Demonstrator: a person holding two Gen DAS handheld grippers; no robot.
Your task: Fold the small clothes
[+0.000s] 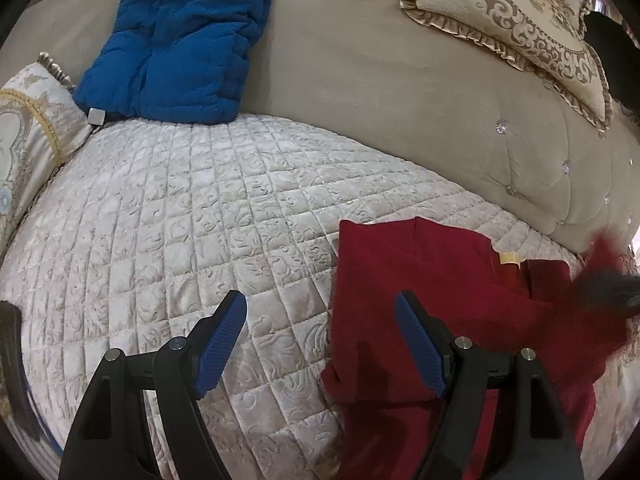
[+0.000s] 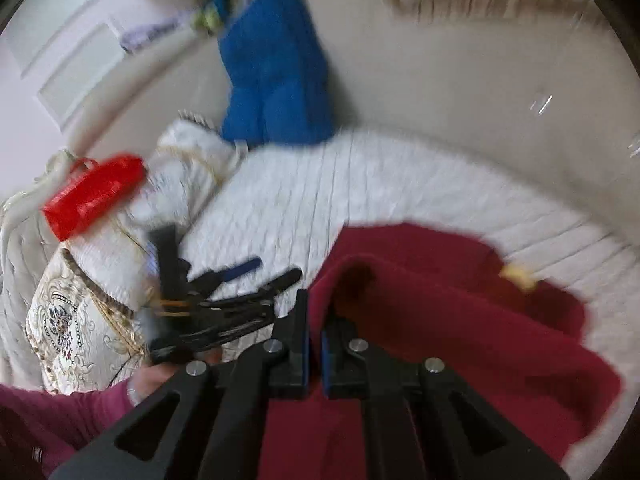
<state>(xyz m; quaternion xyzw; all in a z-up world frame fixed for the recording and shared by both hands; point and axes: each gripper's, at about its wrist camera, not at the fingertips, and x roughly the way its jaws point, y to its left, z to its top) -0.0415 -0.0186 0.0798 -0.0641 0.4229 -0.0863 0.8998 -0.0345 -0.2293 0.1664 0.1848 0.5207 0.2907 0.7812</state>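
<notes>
One red garment (image 1: 404, 280) spread on quilted seat cover (image 1: 200, 208), pale tag (image 1: 509, 258) near back edge. Right gripper (image 2: 314, 344) clamped narrow on lifted fold of cloth; left gripper (image 1: 320, 344) spread wide over garment's left edge, holding nothing. Beyond: blue cushion (image 1: 180, 40), ornate pillow (image 1: 516, 28) against sofa back (image 1: 360, 80).

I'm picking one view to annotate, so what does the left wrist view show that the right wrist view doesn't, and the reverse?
Only the left wrist view shows the ornate frilled pillow sharply and the open left gripper over the quilted cover. Only the right wrist view shows the red bag, a white door, and the right gripper shut on the red garment. Both show that garment and the blue cushion.
</notes>
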